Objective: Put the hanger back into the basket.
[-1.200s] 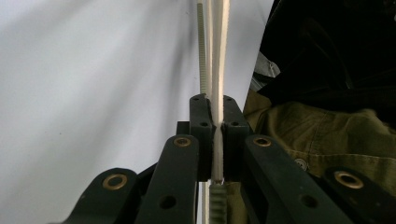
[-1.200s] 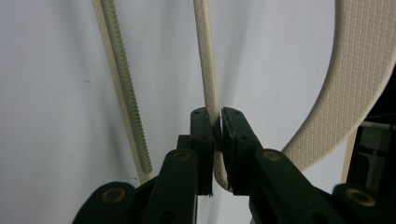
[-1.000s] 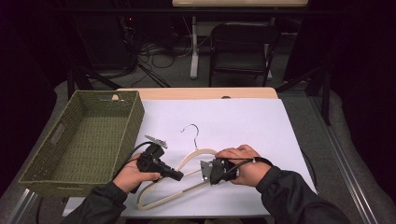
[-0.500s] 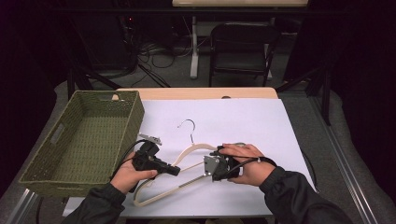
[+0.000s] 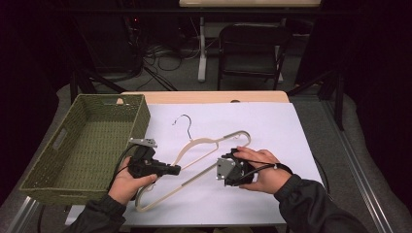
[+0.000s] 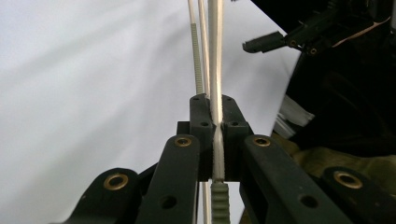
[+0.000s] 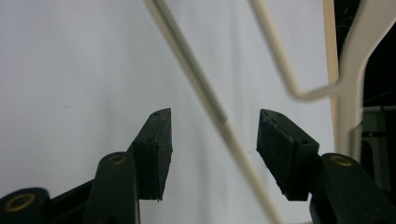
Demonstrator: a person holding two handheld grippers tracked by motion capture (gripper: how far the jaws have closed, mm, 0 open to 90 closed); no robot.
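Observation:
A cream hanger with a metal hook lies slanted across the white sheet. My left gripper is shut on its lower bar near the left end. In the left gripper view the jaws pinch the ribbed bar, and my left gripper points along it. My right gripper sits at the bar's right part. Its jaws have just been opening. In the right gripper view the bar runs between the fingers of my right gripper with a gap on each side.
A green woven basket stands at the left of the table, close to my left hand. A strip of bare wooden table shows beyond the sheet. On the floor behind it stand a dark chair and some cables.
The right jaws have opened off the hanger's bar. The left gripper has carried the hanger a little left and up, and its hook has swung farther left and away.

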